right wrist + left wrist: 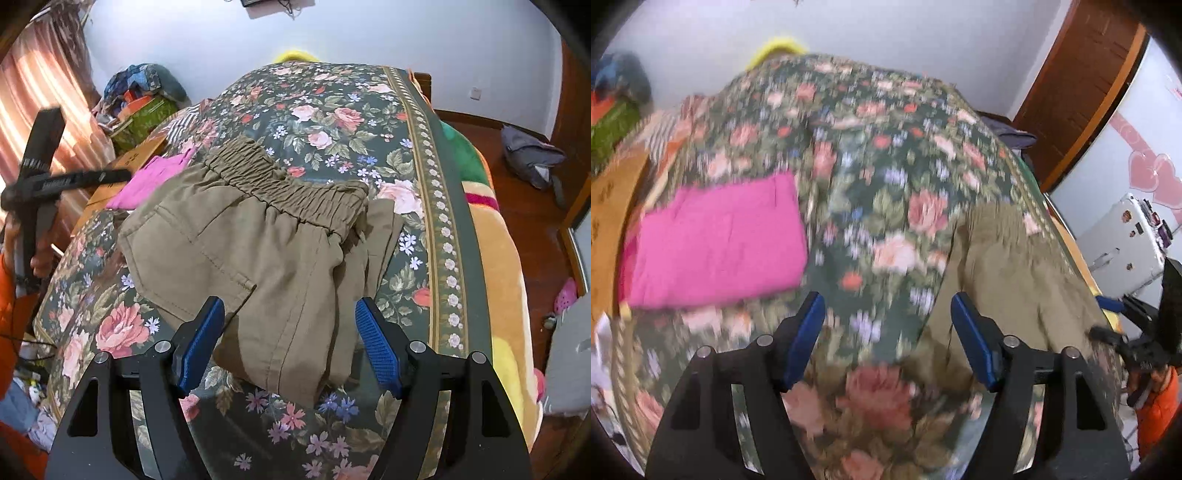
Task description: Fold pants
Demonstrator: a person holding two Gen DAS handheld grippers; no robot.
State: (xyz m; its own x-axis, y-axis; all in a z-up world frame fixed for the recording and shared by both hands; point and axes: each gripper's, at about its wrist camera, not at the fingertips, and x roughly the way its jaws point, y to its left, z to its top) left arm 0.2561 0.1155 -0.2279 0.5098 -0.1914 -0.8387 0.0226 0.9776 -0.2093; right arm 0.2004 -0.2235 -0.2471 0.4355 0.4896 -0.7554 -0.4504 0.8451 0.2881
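Pants (258, 254) lie folded in a neat pile on the bed (439, 206), so both claws hang wide apart, holding nothing. The right claw (290, 345) waits just over them, and the left claw (888, 341), in a blurry view, seems off to the side.

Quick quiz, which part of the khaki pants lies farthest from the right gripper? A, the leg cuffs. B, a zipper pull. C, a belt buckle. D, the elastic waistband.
D: in the right wrist view the gathered elastic waistband sits at the far end of the pants, away from the open right gripper.
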